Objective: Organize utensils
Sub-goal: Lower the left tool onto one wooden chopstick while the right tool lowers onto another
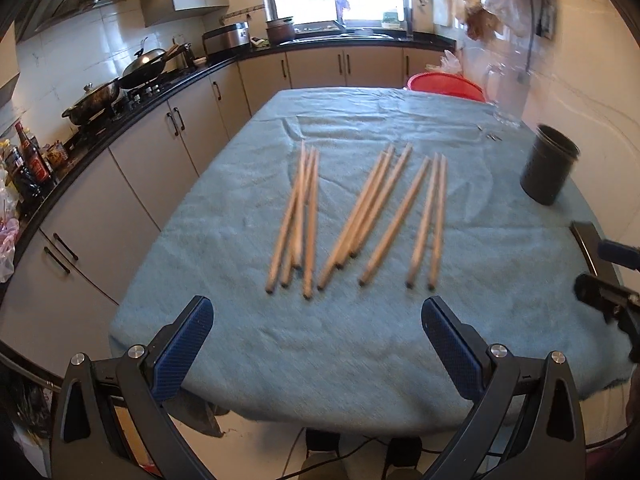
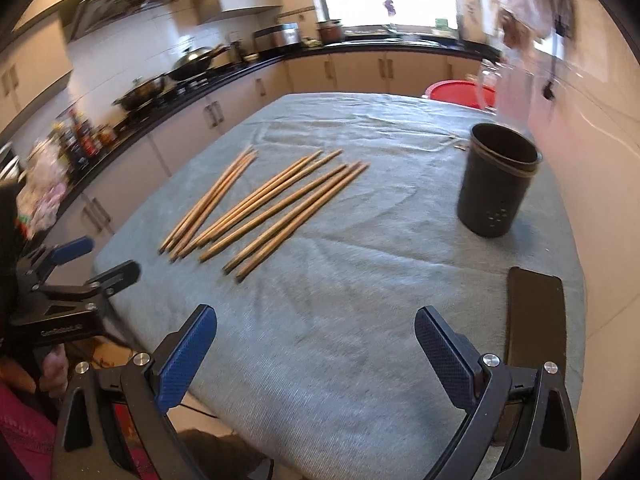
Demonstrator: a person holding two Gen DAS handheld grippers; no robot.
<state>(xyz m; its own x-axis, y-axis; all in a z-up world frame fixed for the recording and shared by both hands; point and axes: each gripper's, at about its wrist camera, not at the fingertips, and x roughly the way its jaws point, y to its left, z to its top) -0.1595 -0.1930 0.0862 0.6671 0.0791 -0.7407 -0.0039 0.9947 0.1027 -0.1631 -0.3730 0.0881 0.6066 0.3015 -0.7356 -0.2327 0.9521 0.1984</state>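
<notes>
Both jaws wide open, left gripper (image 1: 316,322) and right gripper (image 2: 316,330) hover near the wooden chopsticks (image 1: 356,216), which lie loose mid-cloth, black holder (image 2: 498,182) upright far right: best pinch one chopstick squarely.

Table (image 1: 500,240) under blue-grey cloth (image 1: 248,344), wooden chopsticks (image 1: 356,216) loose mid-cloth, upright black cup (image 2: 496,192) well apart, dark flat object (image 2: 534,316) near edge

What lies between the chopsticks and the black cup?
Only bare blue cloth lies between the chopsticks and the black cup, seen in the right wrist view.
</notes>
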